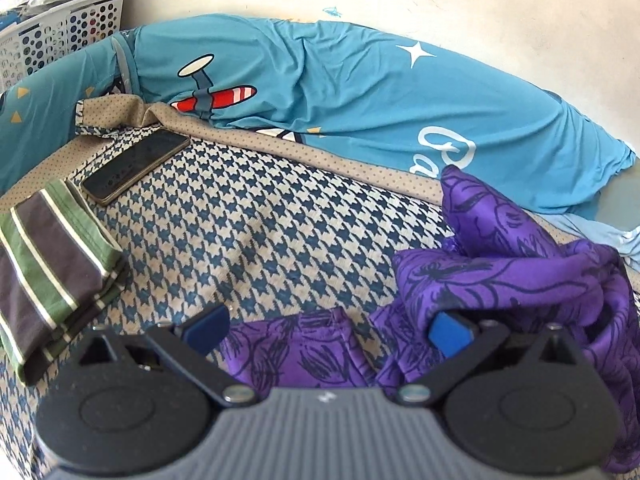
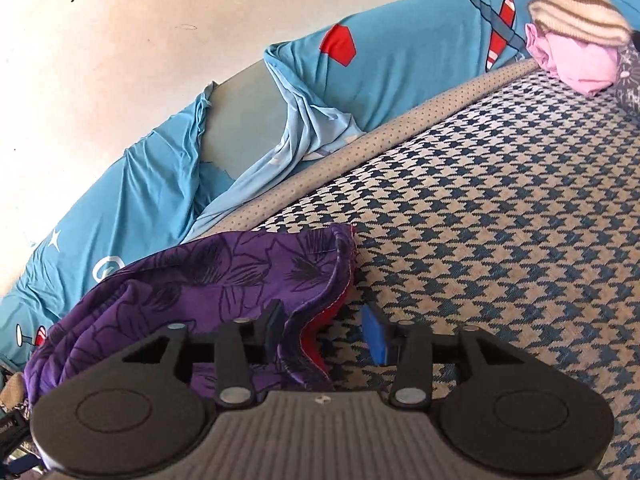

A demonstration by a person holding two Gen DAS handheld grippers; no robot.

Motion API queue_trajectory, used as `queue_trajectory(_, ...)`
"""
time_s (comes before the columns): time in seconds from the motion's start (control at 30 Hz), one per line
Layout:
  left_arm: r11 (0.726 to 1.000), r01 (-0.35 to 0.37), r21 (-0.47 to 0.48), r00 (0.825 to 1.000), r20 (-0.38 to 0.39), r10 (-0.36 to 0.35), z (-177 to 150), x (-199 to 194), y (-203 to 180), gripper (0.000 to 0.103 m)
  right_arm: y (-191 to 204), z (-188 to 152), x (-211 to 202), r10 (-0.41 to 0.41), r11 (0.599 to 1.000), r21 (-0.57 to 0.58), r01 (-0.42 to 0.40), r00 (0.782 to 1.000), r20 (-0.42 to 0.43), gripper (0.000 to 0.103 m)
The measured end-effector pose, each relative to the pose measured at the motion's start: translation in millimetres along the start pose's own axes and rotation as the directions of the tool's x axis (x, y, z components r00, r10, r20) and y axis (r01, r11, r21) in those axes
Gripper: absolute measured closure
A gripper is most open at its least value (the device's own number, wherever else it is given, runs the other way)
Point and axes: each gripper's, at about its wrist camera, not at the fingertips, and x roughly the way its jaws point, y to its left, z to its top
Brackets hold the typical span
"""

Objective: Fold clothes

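Note:
A purple garment with dark flower outlines (image 1: 508, 280) lies crumpled on the houndstooth cover (image 1: 260, 220). In the left wrist view my left gripper (image 1: 326, 330) is open, its blue pads wide apart over a flat part of the purple cloth, and the right pad (image 1: 448, 330) is tucked under a raised fold. In the right wrist view my right gripper (image 2: 326, 330) is open. The hem of the purple garment (image 2: 240, 268), red on its inner side, lies between the fingers near the left pad (image 2: 274, 326).
A folded green and brown striped garment (image 1: 52, 268) and a phone (image 1: 136, 166) lie at the left. A blue airplane-print sheet (image 1: 340, 92) runs along the wall, with a white laundry basket (image 1: 60, 28) beyond. Pink and striped folded clothes (image 2: 576, 44) sit at the far right.

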Motion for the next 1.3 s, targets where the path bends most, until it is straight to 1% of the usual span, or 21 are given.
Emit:
queue_trajectory(0.03,1.000,-0.006,-0.002,1.000,0.000,0.006,0,0,1,0.000,0,1,3,0.006,1.000,0.001,-0.006,1.000,-0.008,0.057)
queue_trajectory(0.07,1.000,-0.013,-0.005,1.000,0.002,0.013,0,1,2,0.000,1,1,6,0.011,1.000,-0.001,-0.011,1.000,-0.014,0.051)
queue_trajectory(0.1,1.000,-0.021,-0.008,1.000,0.004,0.021,0,1,3,0.000,1,2,9,0.012,1.000,-0.006,-0.012,1.000,-0.018,0.042)
queue_trajectory(0.17,0.999,-0.035,-0.007,0.999,0.011,0.035,1,0,4,0.000,2,3,17,0.006,1.000,-0.015,-0.007,1.000,-0.023,0.034)
queue_trajectory(0.23,0.999,-0.050,0.007,0.998,0.023,0.050,1,-1,2,0.000,2,4,25,-0.010,1.000,-0.010,0.009,1.000,-0.023,0.033)
queue_trajectory(0.37,0.996,-0.080,0.035,0.996,0.049,0.078,2,-5,-2,0.000,-2,4,47,-0.009,1.000,0.007,0.009,0.999,-0.048,0.033)
queue_trajectory(0.47,0.997,-0.080,0.012,0.996,0.040,0.079,3,-2,4,0.000,-6,3,61,0.006,0.999,0.036,-0.004,0.998,-0.064,0.033)
queue_trajectory(0.5,0.997,-0.081,0.007,0.996,0.038,0.081,3,-2,5,0.000,-7,3,63,0.018,0.999,0.042,-0.015,0.998,-0.061,0.035)
queue_trajectory(0.53,0.997,-0.082,0.002,0.996,0.037,0.082,4,-2,6,0.000,-7,2,64,0.027,0.999,0.038,-0.025,0.998,-0.053,0.039)
queue_trajectory(0.6,0.997,-0.074,-0.007,0.997,0.029,0.074,4,-1,7,0.000,-3,4,65,0.049,0.999,0.014,-0.049,0.998,-0.049,0.074)
queue_trajectory(0.67,0.999,-0.046,-0.019,0.999,0.026,0.047,5,-3,9,0.000,2,4,63,0.073,0.997,0.003,-0.073,0.995,-0.061,0.090)
queue_trajectory(0.73,0.999,-0.031,-0.020,0.998,0.047,0.032,6,-10,9,0.000,9,5,55,0.112,0.993,-0.015,-0.113,0.992,-0.058,0.092)
queue_trajectory(0.83,1.000,-0.011,-0.004,0.994,0.111,0.011,7,-25,6,0.000,26,3,38,0.189,0.978,-0.080,-0.192,0.981,-0.046,0.096)
queue_trajectory(0.93,1.000,0.019,0.003,0.989,0.147,-0.019,10,-36,5,0.000,47,-2,17,0.281,0.945,-0.163,-0.284,0.959,-0.041,0.097)
queue_trajectory(1.03,1.000,0.012,-0.005,0.990,0.144,-0.011,10,-37,7,0.000,69,-15,-8,0.374,0.891,-0.250,-0.379,0.925,-0.070,0.097)
queue_trajectory(1.13,1.000,0.003,-0.011,0.990,0.141,-0.002,9,-37,11,0.000,90,-36,-32,0.438,0.823,-0.338,-0.457,0.889,-0.136,0.097)
queue_trajectory(1.2,1.000,0.011,-0.011,0.990,0.137,-0.010,8,-38,12,0.000,104,-56,-49,0.453,0.772,-0.407,-0.488,0.872,-0.186,0.097)
queue_trajectory(1.3,0.999,0.033,0.006,0.989,0.141,-0.033,7,-40,11,0.000,118,-87,-67,0.478,0.694,-0.471,-0.545,0.838,-0.265,0.097)
